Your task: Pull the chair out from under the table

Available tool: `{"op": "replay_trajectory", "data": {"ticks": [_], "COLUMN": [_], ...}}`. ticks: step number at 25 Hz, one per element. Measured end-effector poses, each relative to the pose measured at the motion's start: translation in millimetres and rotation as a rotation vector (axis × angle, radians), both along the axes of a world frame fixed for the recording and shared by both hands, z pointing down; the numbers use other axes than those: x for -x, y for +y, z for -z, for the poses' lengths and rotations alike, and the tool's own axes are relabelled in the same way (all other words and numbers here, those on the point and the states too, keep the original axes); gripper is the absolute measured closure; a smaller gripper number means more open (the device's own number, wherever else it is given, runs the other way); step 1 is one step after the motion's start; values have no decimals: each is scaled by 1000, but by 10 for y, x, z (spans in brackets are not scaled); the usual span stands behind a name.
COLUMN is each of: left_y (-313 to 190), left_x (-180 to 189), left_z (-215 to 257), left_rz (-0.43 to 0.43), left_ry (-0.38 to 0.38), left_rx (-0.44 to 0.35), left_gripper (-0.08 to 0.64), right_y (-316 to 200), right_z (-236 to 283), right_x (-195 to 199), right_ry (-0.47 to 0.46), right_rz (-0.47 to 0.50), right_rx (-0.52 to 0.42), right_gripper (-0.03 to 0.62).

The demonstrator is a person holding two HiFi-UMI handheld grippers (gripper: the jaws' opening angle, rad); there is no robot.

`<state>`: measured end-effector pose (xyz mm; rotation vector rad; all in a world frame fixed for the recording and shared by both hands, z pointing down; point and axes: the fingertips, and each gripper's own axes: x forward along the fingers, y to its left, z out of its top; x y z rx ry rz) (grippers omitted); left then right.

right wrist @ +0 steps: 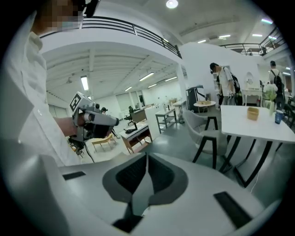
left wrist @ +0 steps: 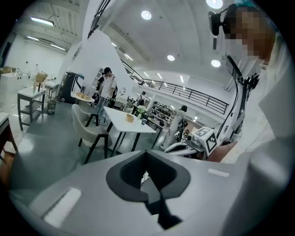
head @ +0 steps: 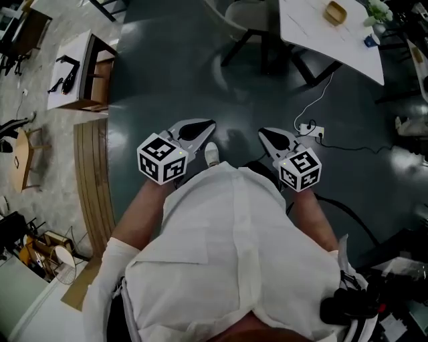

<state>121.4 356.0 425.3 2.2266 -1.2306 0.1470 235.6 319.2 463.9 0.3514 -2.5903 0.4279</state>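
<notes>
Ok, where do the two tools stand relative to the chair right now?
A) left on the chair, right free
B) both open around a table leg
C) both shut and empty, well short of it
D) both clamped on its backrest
C: the left tool and right tool are closed on nothing near the person's body, while the chair sits by the white table farther ahead.

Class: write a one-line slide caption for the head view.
Person with left hand-held gripper and right hand-held gripper shut and empty, facing the white table and chair across a dark floor.
</notes>
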Motion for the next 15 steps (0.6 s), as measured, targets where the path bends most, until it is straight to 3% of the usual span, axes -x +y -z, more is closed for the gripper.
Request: {"op": "replay_trajectory", "data": {"ticks": [4, 10, 15], "left_y": [-253, -805, -1466], "left_x": [374, 439, 675], "left_z": [-74, -118, -155], "left_rz": [31, 44, 83], "left_ry": [9, 12, -1], "left_rx": [15, 16, 50], "left_gripper": [552, 552, 548], "right_y": [-210, -773, -1464], "right_z": [70, 60, 13], "right_x": [383, 550, 840], "right_ry": [-5, 6, 22], "right_rz": [6, 12, 87], "right_rx": [-12, -6, -64], "right_gripper": [583, 581, 578]}}
